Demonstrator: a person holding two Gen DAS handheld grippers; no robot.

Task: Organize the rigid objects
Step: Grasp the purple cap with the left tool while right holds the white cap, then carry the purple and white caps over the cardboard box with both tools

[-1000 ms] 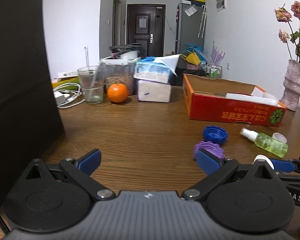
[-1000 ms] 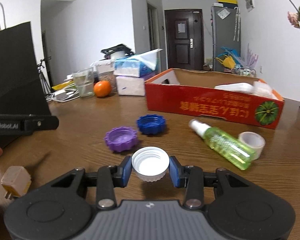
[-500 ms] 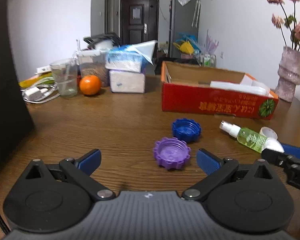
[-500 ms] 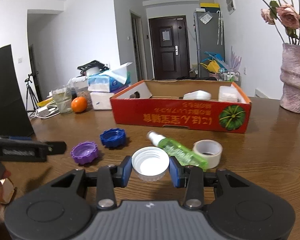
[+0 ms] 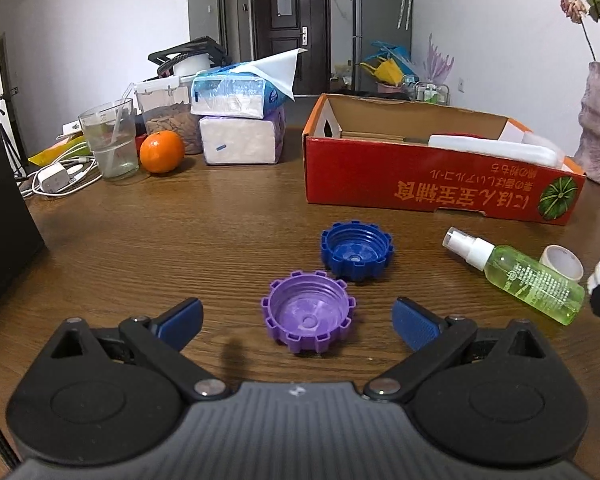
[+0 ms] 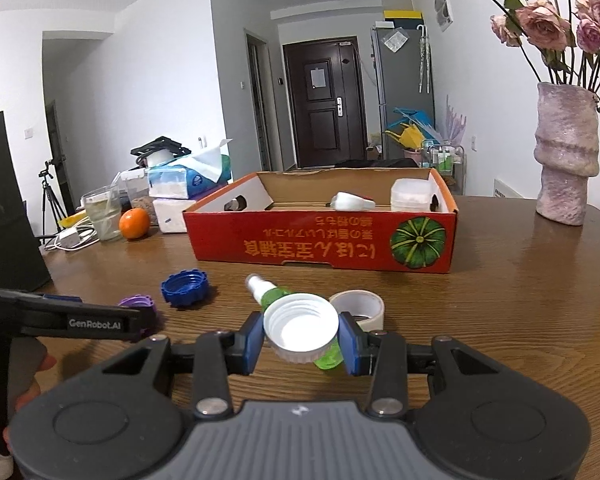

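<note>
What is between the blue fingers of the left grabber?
The purple cap sits on the table between the open left gripper's fingers, untouched; the left wrist view shows it.

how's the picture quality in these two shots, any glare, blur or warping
Left wrist view: sharp, fisheye bows the red box, soft shadow beside the purple cap. Right wrist view: sharp, dark corners, window light glares on the table, white cap slightly overexposed.
</note>
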